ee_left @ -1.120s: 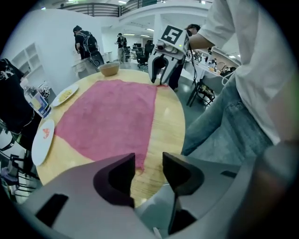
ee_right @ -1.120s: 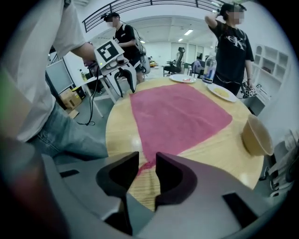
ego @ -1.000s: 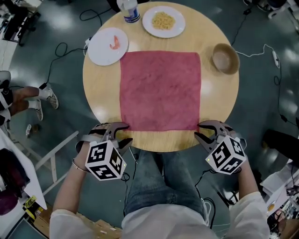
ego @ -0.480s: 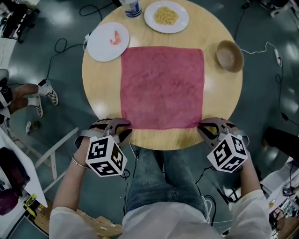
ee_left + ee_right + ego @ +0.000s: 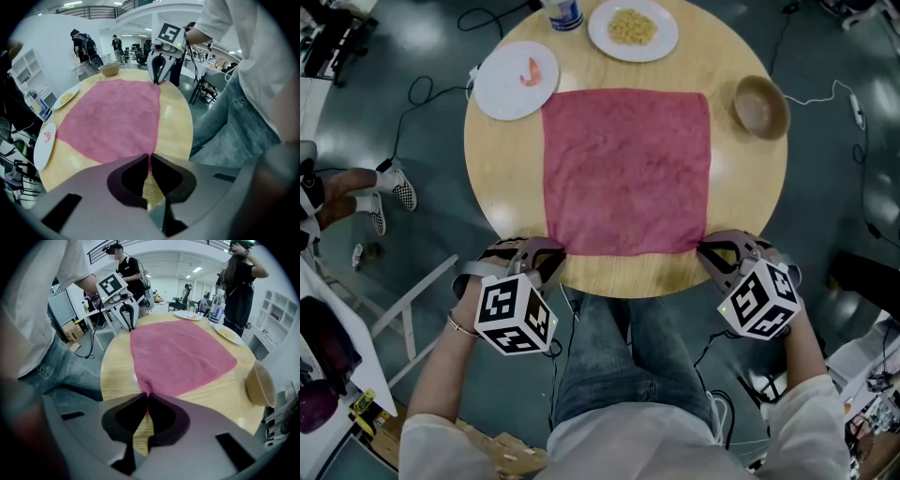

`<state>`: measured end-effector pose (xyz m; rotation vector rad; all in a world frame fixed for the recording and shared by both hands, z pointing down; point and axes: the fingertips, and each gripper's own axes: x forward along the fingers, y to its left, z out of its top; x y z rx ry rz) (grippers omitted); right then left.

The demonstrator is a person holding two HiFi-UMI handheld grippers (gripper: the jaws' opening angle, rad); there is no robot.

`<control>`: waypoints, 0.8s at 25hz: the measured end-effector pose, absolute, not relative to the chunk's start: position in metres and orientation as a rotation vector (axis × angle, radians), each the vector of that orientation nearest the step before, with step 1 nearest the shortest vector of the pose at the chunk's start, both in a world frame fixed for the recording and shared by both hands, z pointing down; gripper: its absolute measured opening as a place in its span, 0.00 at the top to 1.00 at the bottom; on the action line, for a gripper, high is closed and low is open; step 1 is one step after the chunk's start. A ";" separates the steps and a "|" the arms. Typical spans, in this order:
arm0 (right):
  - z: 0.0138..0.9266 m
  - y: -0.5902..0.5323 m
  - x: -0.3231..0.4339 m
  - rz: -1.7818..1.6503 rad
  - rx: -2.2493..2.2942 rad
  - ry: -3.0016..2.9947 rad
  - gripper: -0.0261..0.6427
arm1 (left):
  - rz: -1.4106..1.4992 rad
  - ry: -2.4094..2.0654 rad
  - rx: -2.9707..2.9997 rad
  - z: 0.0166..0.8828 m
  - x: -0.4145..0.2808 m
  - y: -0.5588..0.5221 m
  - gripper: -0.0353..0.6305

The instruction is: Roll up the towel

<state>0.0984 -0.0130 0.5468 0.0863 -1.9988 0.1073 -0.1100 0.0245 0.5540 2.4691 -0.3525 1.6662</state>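
Towel point(image 5: 626, 171) lies flat across the desk point(image 5: 502, 187), reaching its near edge. It's soft, light and floppy, so grip the near corners: your left tongs point(image 5: 553, 257) are closing on one, and your right tongs point(image 5: 704, 252) are clamped on the other.

Your head view looks steeply down on the table point(image 5: 502, 173); both gripper views sit low and close at its near edge; all share the towel point(image 5: 626, 169).

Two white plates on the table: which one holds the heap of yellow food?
The far plate, next to the bottle. The left plate, by the towel's far left corner, carries only one small reddish piece.
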 end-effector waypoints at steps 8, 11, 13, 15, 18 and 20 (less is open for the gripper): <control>0.550 0.000 0.105 0.120 0.059 -1.982 0.94 | 1.615 -0.379 2.421 0.552 -0.114 0.029 0.91; 0.548 0.012 0.108 0.139 0.026 -1.975 0.94 | 1.597 -0.373 2.404 0.548 -0.113 0.038 0.91; 0.545 0.018 0.108 0.157 0.008 -1.977 0.94 | 1.581 -0.366 2.388 0.546 -0.113 0.042 0.91; 0.539 0.019 0.107 0.179 0.006 -1.988 0.94 | 1.562 -0.364 2.365 0.545 -0.114 0.042 0.91; 0.531 0.013 0.106 0.207 0.015 -2.006 0.94 | 1.523 -0.362 2.341 0.540 -0.114 0.037 0.91; 0.527 0.007 0.105 0.219 0.021 -2.014 0.94 | 1.496 -0.356 2.335 0.535 -0.114 0.033 0.91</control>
